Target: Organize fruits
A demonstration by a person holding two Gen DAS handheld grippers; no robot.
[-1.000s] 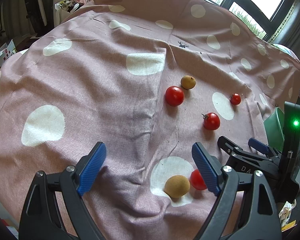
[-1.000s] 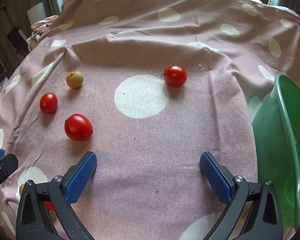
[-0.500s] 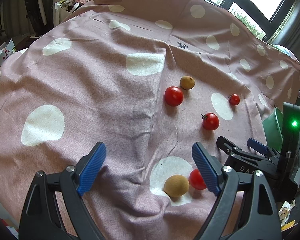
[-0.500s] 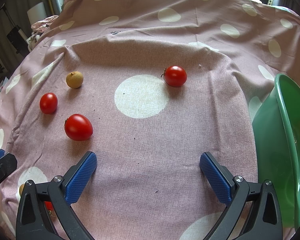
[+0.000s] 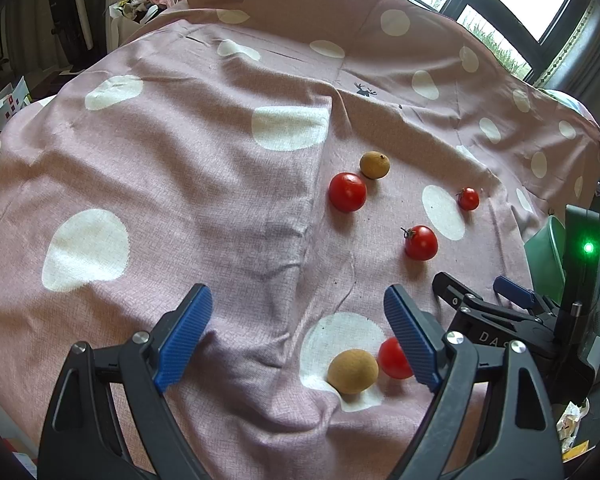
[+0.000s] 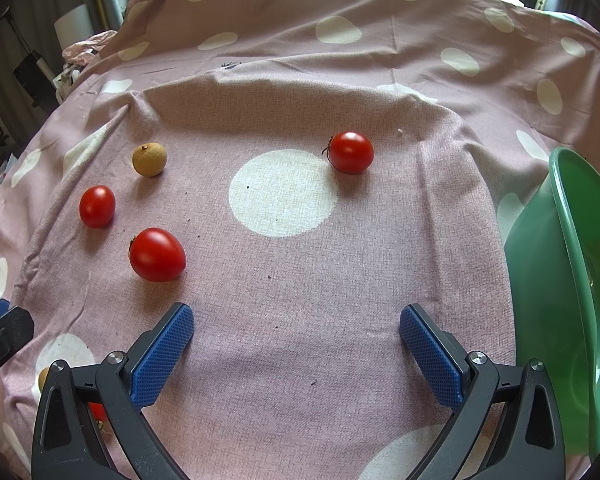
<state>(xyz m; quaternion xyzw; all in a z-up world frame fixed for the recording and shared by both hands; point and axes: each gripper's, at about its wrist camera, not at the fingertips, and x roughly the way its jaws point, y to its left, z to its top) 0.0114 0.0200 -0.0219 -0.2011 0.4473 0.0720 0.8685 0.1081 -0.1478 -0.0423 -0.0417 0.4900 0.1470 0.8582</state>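
Note:
Red tomatoes and brown longans lie on a pink dotted cloth (image 5: 180,168). In the left wrist view, a longan (image 5: 352,365) and a tomato (image 5: 394,358) lie close under my open, empty left gripper (image 5: 298,336), by its right finger. Further off are a tomato (image 5: 347,192), a longan (image 5: 374,165), a stemmed tomato (image 5: 420,242) and a small tomato (image 5: 468,199). My right gripper (image 6: 296,354) is open and empty above bare cloth. Ahead of it lie a tomato (image 6: 157,255), a tomato (image 6: 97,206), a longan (image 6: 149,159) and a tomato (image 6: 351,152).
A green plastic bowl (image 6: 572,264) stands at the right edge of the cloth, close to my right gripper's right finger; its rim shows in the left wrist view (image 5: 546,244). The right gripper's body (image 5: 520,320) sits just right of my left gripper. Clutter lies beyond the cloth's far left edge.
Nothing has visibly changed beyond a slight shift of the left wrist view. Both grippers stay open and the fruits have not moved.

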